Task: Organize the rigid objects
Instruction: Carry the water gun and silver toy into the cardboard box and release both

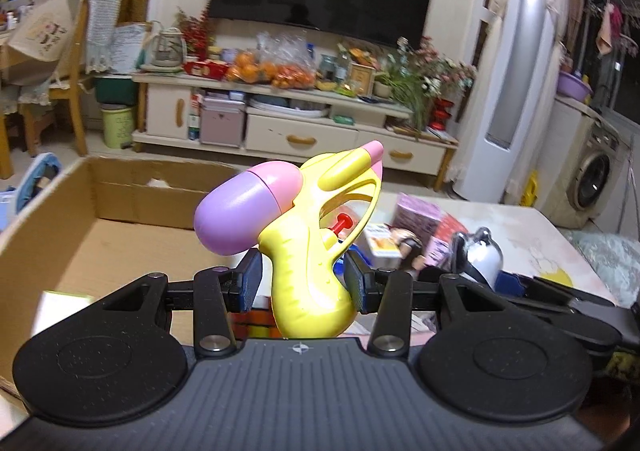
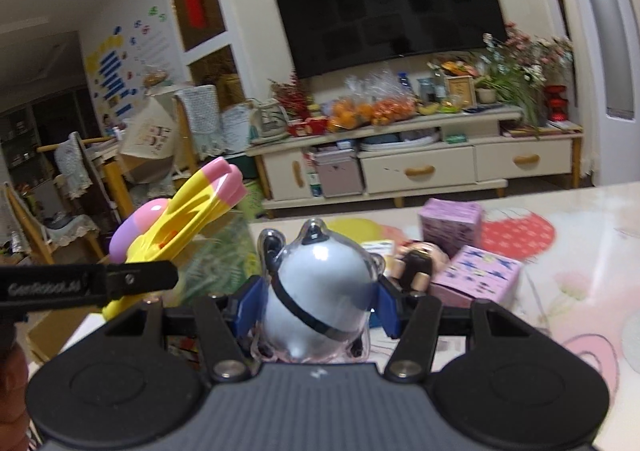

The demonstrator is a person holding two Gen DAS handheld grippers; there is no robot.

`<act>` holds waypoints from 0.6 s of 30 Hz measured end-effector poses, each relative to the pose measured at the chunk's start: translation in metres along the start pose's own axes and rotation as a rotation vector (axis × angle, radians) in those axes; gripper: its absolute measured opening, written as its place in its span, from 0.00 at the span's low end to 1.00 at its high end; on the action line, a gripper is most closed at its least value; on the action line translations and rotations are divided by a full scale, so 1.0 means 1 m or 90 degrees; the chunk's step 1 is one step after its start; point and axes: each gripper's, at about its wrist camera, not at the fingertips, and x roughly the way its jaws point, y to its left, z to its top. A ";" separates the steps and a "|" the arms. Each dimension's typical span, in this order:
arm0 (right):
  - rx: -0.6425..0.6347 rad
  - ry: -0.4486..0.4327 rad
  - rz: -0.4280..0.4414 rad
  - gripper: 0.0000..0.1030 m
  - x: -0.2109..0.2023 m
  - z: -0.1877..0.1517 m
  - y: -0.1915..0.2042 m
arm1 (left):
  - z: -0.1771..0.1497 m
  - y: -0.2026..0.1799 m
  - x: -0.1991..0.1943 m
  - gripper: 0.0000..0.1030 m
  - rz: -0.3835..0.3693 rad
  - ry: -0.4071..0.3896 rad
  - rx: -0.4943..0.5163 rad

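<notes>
Left gripper [image 1: 304,287] clamped on the handle of a yellow water pistol [image 1: 308,235], long axis upright with the pink muzzle tipped toward 1 o'clock, raised off the worktop [image 1: 532,235]. Open cardboard box [image 1: 116,207] spread at 10 o'clock from that gripper, closer to it than to the right one, so probably first to drop. Right gripper [image 2: 316,311] closed on a round grey penguin toy [image 2: 320,287], with pink boxes [image 2: 476,279] and a small doll [image 2: 416,263] left on the worktop around 2 o'clock.

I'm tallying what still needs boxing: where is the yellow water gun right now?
The yellow water gun is held by its handle between the left gripper's fingers, up beside the open cardboard box; the right wrist view shows it at far left.
</notes>
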 end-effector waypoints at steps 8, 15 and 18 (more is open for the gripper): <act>-0.035 0.002 0.060 0.57 0.013 0.005 0.039 | 0.011 0.037 -0.004 0.53 0.055 -0.007 -0.050; -0.064 0.005 0.107 0.57 0.027 0.009 0.072 | 0.017 0.065 -0.005 0.53 0.097 -0.002 -0.088; -0.081 0.007 0.122 0.57 0.035 0.010 0.087 | 0.019 0.077 -0.005 0.53 0.114 0.001 -0.105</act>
